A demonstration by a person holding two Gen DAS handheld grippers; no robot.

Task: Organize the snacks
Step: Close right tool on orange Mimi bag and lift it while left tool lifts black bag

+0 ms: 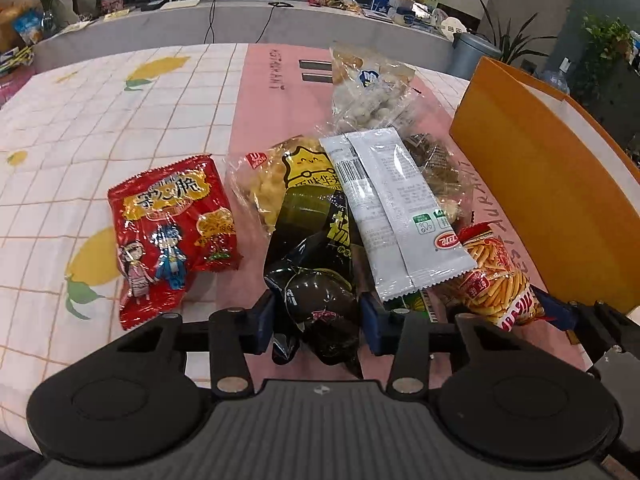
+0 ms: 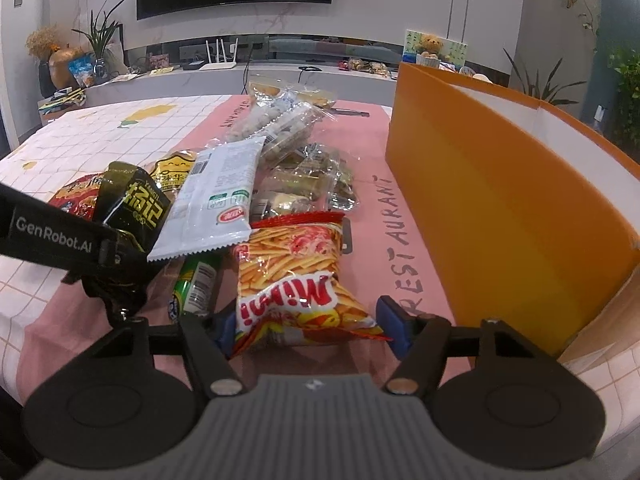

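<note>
Sorting has barely begun: every snack lies on the tablecloth (image 1: pixel 120 120), none visibly in the orange box (image 2: pixel 500 200) at three o'clock. The left gripper (image 1: pixel 318 322) pinches the black packet (image 1: pixel 316 276); the right gripper (image 2: pixel 310 326) straddles the Mimi fries bag (image 2: pixel 296 280), contact unclear.

Green tube (image 2: pixel 196 286) mostly buried under the white packet (image 2: pixel 218 196), label too blurry to read. Orange box (image 2: pixel 500 200) cut off at the right edge, can't see inside.
</note>
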